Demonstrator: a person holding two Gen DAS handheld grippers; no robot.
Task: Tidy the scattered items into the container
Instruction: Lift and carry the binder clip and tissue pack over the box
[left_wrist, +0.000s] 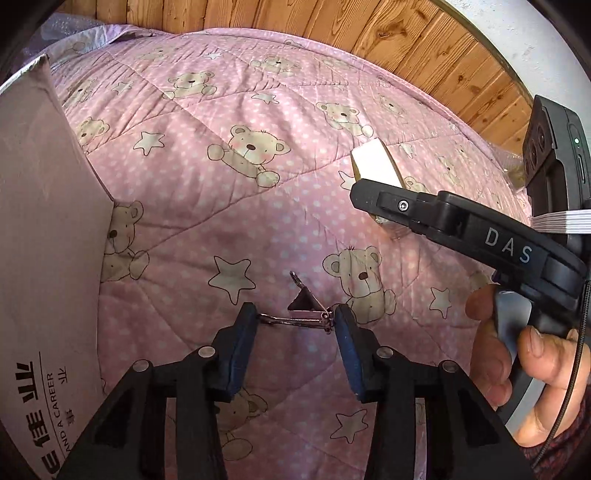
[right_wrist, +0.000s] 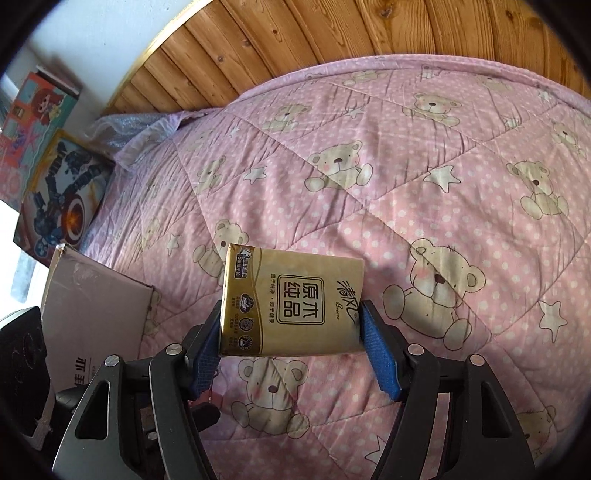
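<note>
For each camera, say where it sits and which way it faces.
Left wrist: behind the left gripper, facing across the quilt; fingers around a binder clip; right gripper and a hand show.
Right wrist: behind the right gripper, facing the quilt; clamps a tissue pack.
Shared: quilt, cardboard box, wood wall.

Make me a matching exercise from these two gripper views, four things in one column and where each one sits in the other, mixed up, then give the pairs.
Things
1. binder clip
2. tissue pack
3. cardboard box
4. tape roll

Places
A. standing at the left edge of the quilt
B. clamped in the right gripper
C. on the quilt, partly behind the right gripper's body
D. between the left gripper's jaws

Pairs: 1-D, 2-B, 3-A, 4-C
</note>
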